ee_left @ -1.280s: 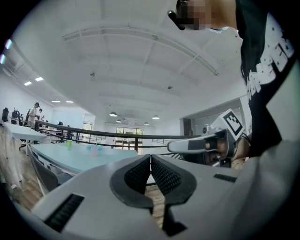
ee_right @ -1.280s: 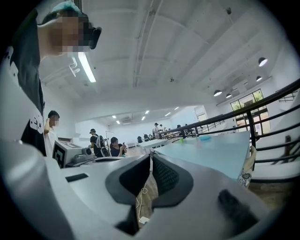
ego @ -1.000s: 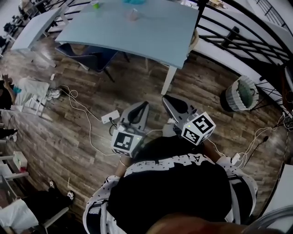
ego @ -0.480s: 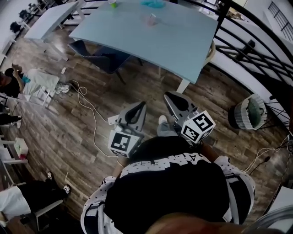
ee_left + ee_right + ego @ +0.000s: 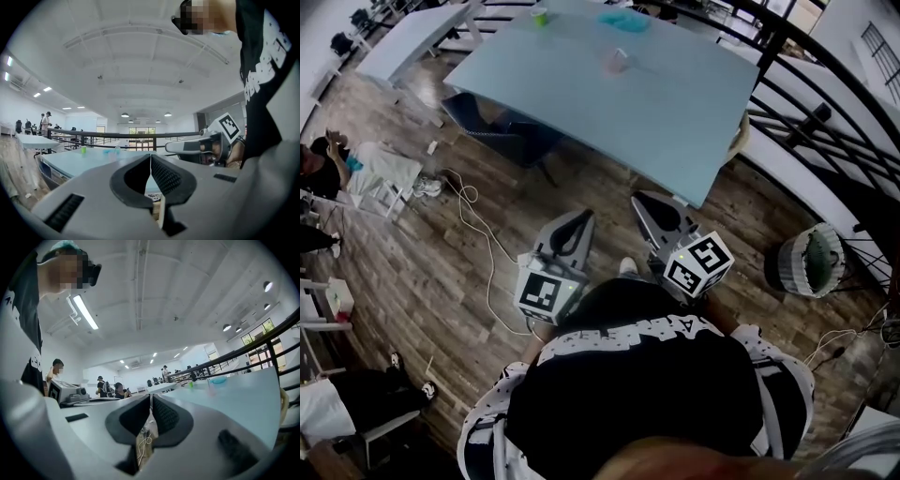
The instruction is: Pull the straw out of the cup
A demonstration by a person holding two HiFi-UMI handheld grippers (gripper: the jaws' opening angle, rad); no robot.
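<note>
Hovering at frame centre, left gripper (image 5: 579, 220) and right gripper (image 5: 647, 204) both pinched closed on nothing. Top centre, the cup (image 5: 619, 60) sits on the table (image 5: 675, 122), well apart.

1. The cup (image 5: 617, 61) stands far off on the table (image 5: 675, 122), too small to show whether a straw is in it.
2. In both gripper views the cup is only a faint speck.
3. The holder's hands are hidden under the cubes (image 5: 546, 292) and the torso (image 5: 647, 394).
4. A blue thing (image 5: 623, 19) at the table's far end is too blurred to name.
5. The picture's top edge cuts off the table's far end.
6. The left edge cuts off a person (image 5: 311, 164).
</note>
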